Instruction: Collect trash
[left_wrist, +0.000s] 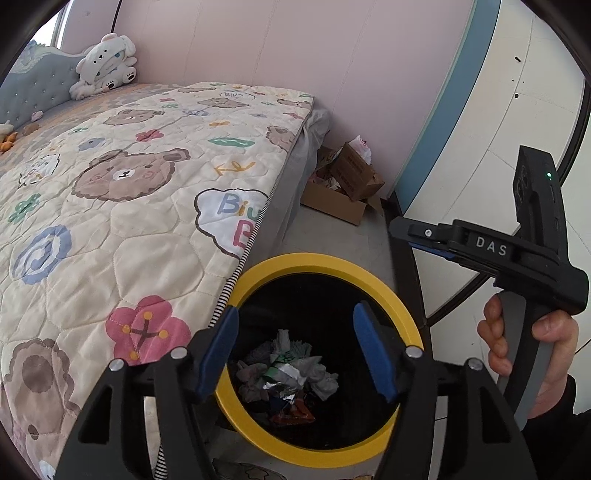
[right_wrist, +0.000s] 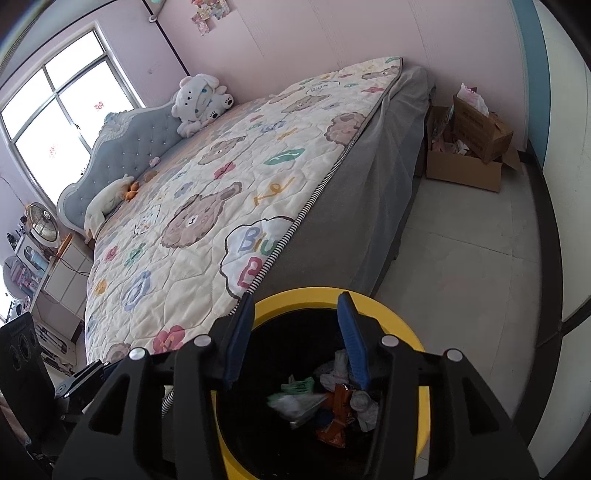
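Note:
A round bin with a yellow rim stands on the floor by the bed corner; it also shows in the right wrist view. Crumpled wrappers and tissue lie at its bottom, seen too in the right wrist view. My left gripper is open and empty above the bin mouth. My right gripper is open and empty above the bin as well. The right gripper's body shows in the left wrist view, held in a hand to the right of the bin.
A bed with a bear-print quilt fills the left side. An open cardboard box with scraps sits on the floor by the pink wall. A white wardrobe stands on the right. A plush toy lies at the headboard.

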